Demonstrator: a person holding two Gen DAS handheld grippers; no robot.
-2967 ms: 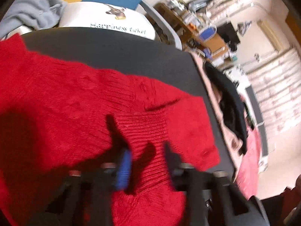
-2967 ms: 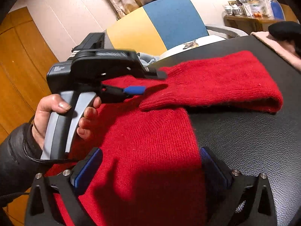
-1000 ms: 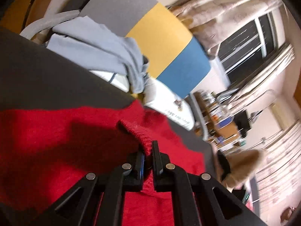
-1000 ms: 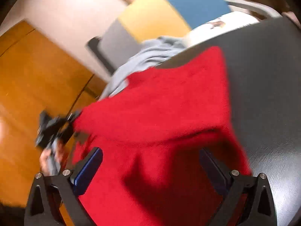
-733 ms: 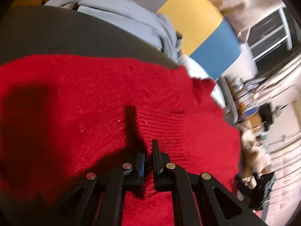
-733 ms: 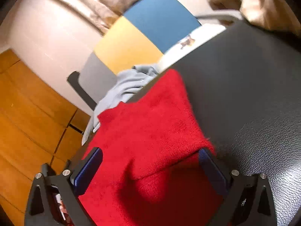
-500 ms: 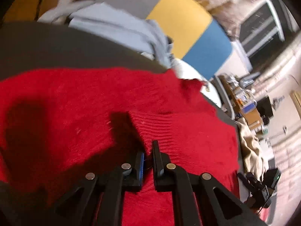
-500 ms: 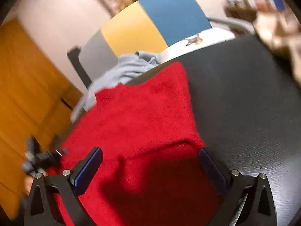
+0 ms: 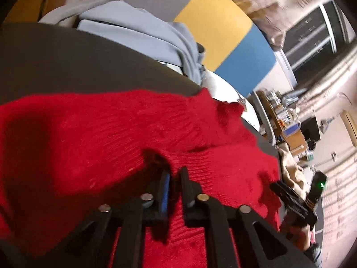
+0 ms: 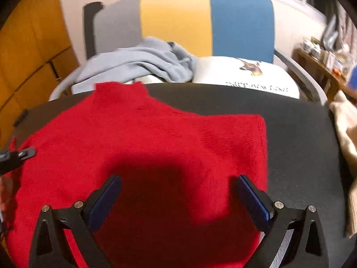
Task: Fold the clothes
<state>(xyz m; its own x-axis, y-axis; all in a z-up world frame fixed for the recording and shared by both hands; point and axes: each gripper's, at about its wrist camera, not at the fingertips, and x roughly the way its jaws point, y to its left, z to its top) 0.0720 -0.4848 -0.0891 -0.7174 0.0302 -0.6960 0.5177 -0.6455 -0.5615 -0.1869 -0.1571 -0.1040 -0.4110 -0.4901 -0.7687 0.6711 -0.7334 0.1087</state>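
Observation:
A red knitted sweater (image 10: 142,147) lies spread on the black table (image 10: 296,134), its collar toward the far edge. It also fills the left wrist view (image 9: 100,129). My left gripper (image 9: 175,176) is low over the sweater with its jaws a small gap apart and nothing visibly between them. It shows at the left edge of the right wrist view (image 10: 24,153). My right gripper (image 10: 178,189) is wide open just above the sweater's near part. It appears at the right of the left wrist view (image 9: 296,198).
A chair with a grey, yellow and blue back (image 10: 200,17) stands behind the table, with a light blue garment (image 10: 138,64) and a white printed garment (image 10: 243,73) on its seat. Beige clothing (image 10: 343,129) lies at the table's right. A cluttered desk (image 9: 287,122) stands beyond.
My left gripper's jaws have parted slightly, and the sweater fold it pinched now lies down on the sweater. My right gripper has swung to face the chair squarely, staying open.

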